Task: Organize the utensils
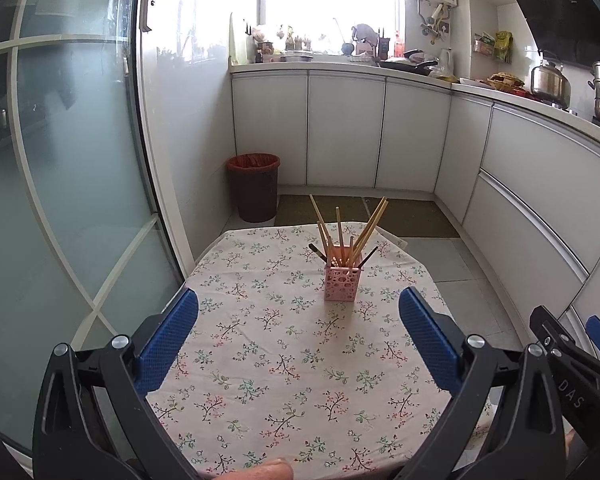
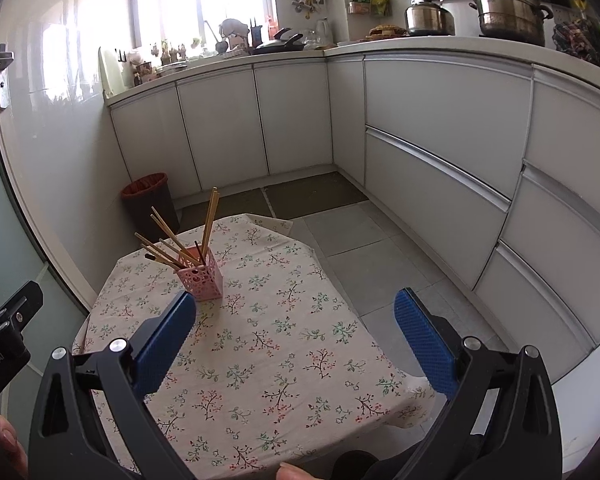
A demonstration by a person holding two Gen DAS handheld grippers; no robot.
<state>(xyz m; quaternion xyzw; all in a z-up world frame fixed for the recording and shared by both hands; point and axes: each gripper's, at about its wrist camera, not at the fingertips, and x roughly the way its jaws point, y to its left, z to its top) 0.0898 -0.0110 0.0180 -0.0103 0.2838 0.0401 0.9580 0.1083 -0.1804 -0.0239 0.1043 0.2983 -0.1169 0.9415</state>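
We hold both grippers back from the holder (image 1: 341,283), a pink perforated cup that stands upright on the floral cloth (image 1: 260,360) covering the table. It serves as our landmark. Inside it the chopsticks (image 1: 342,236) lean outward in a loose fan, some tilting left, a pair tilting right, with two dark-tipped ones angled low at the rim; they splay because the cup is wide and nothing bundles them.

Our left gripper (image 1: 298,344) sits on the near side of the holder, its blue pads spread wide with nothing between them, aimed almost straight at the cup. Our right gripper (image 2: 296,350) is also near of the holder but off to its right, so the cup appears beyond its left pad (image 2: 166,342); its pads are likewise wide apart and empty. In the left view a bit of the right gripper shows at the far right edge.

No loose utensil lies on the cloth around the holder as far as we can see. We judge that the gathering is largely done, or that the sticks are the thing to sort; the wide spread of both pairs of fingers suits either a fresh approach or a retreat.

Behind the holder, on the floor, stands a bin (image 1: 255,186) against the cabinets (image 1: 340,132).
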